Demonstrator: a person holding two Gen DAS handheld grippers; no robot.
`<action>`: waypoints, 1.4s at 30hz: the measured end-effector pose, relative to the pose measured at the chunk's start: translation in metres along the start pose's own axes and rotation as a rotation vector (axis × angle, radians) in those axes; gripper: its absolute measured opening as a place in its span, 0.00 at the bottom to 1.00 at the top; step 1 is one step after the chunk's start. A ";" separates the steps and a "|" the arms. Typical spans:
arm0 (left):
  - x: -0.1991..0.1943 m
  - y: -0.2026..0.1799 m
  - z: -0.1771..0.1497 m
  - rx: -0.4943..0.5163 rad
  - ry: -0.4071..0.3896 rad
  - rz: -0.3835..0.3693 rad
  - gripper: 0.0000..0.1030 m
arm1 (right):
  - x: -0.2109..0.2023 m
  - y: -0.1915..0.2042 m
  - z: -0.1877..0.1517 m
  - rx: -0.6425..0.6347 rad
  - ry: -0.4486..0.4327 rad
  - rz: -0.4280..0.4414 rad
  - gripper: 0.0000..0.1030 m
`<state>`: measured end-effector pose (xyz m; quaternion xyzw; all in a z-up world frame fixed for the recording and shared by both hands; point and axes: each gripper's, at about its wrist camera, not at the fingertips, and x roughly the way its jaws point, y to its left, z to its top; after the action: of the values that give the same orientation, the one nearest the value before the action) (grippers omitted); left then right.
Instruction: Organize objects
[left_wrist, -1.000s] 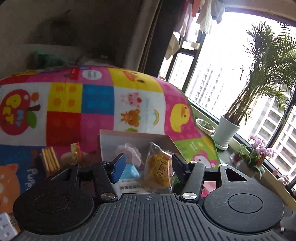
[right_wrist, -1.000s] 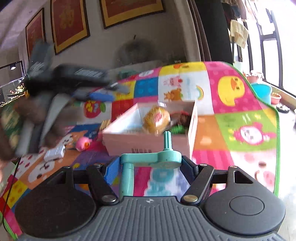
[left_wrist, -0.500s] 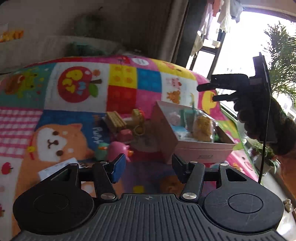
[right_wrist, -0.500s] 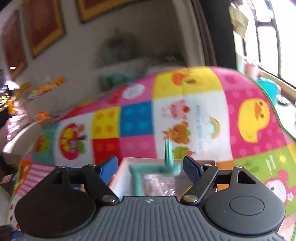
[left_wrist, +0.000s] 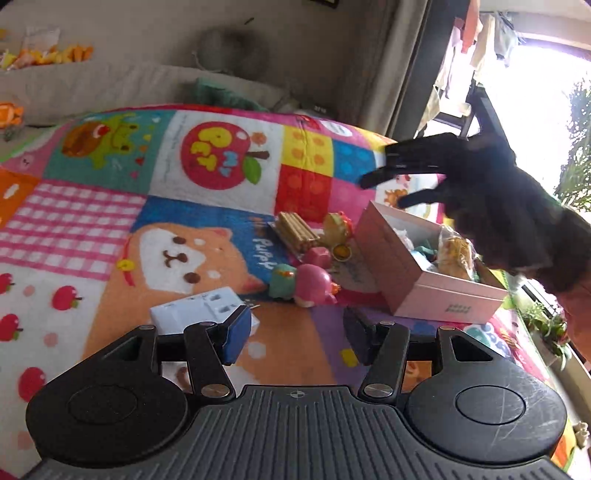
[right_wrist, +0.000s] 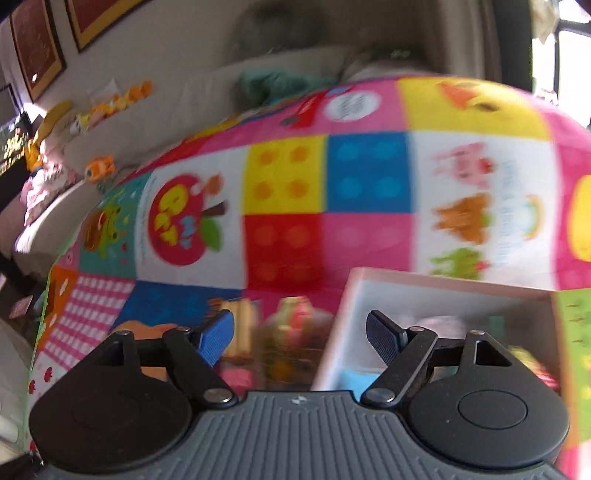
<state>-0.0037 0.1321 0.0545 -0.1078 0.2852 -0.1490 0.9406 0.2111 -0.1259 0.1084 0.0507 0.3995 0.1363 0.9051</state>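
A pink cardboard box (left_wrist: 417, 291) stands on the colourful play mat (left_wrist: 207, 236) and holds a yellow snack packet (left_wrist: 456, 251) and other small things. Left of the box lie a pink round toy (left_wrist: 314, 280), a wafer stick bundle (left_wrist: 295, 230), a yellow toy (left_wrist: 338, 225) and a white adapter box (left_wrist: 199, 312). My left gripper (left_wrist: 293, 339) is open and empty, low over the mat near the white box. My right gripper (right_wrist: 301, 334) is open and empty above the box's left rim (right_wrist: 336, 332); it shows as a dark shape (left_wrist: 480, 195) in the left wrist view.
A beige sofa (left_wrist: 110, 81) runs behind the mat, with small toys on its back (right_wrist: 110, 99). A window with hanging laundry (left_wrist: 480, 44) and potted plants (left_wrist: 550, 328) is at the right. Framed pictures (right_wrist: 37, 48) hang on the wall.
My right gripper has let go of the teal crank-shaped piece, which is now out of sight, and has opened wide over the box. My left gripper has swung left and lower toward the loose toys.
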 end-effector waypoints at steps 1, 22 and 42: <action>-0.002 0.003 -0.001 -0.007 -0.002 -0.005 0.58 | 0.013 0.011 0.003 -0.014 0.015 -0.010 0.77; -0.018 0.026 -0.008 -0.099 0.000 -0.011 0.58 | 0.052 0.090 -0.069 -0.326 0.194 -0.026 0.18; 0.160 -0.030 0.095 0.065 0.166 0.201 0.57 | -0.126 0.014 -0.235 -0.383 -0.160 0.001 0.66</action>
<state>0.1709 0.0604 0.0595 -0.0354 0.3663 -0.0714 0.9271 -0.0457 -0.1529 0.0419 -0.1113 0.2930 0.2060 0.9270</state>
